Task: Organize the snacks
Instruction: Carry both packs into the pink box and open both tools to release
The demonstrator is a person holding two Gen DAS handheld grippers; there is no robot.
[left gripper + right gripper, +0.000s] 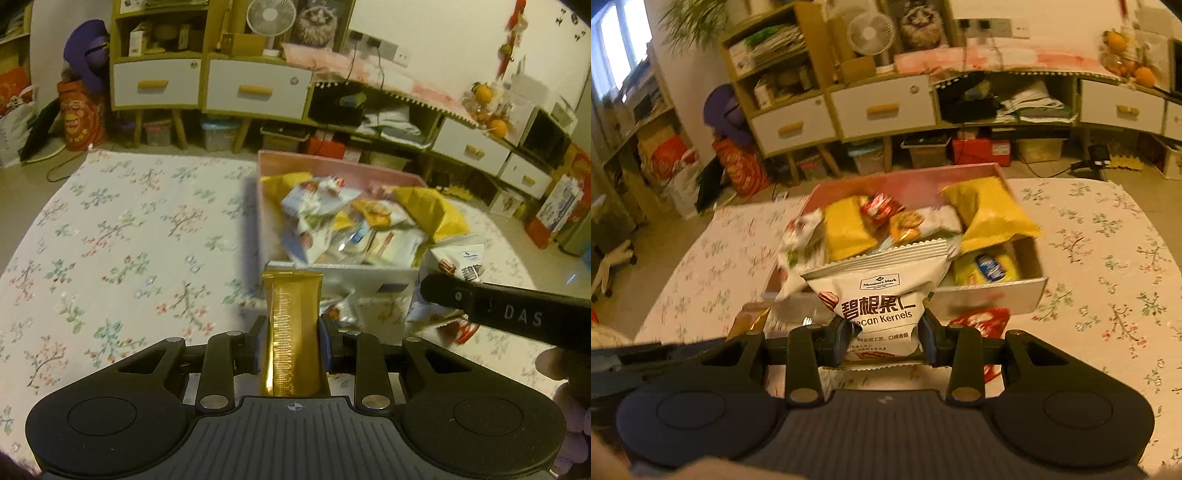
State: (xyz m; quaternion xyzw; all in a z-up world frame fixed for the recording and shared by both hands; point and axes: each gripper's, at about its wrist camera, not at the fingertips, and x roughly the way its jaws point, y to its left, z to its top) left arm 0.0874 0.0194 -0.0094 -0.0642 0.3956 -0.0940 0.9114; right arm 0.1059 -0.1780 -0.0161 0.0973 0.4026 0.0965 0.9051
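My left gripper (291, 338) is shut on a gold foil snack packet (291, 325), held upright in front of the near wall of the pink box (332, 170). The box holds several snack packs, among them yellow bags (432, 210). My right gripper (884, 334) is shut on a white Pecan Kernels pouch (879, 295), held just before the box's near wall (990, 295). The right gripper's body shows in the left wrist view (498, 310), the pouch (458, 258) beyond it. The gold packet (750, 321) shows at the left of the right wrist view.
The box stands on a floral tablecloth (129, 240). A red snack pack (982, 321) lies on the cloth by the box's near wall. Small packs (343, 310) lie before the box. Cabinets with drawers (255, 88) and a fan (271, 22) stand behind the table.
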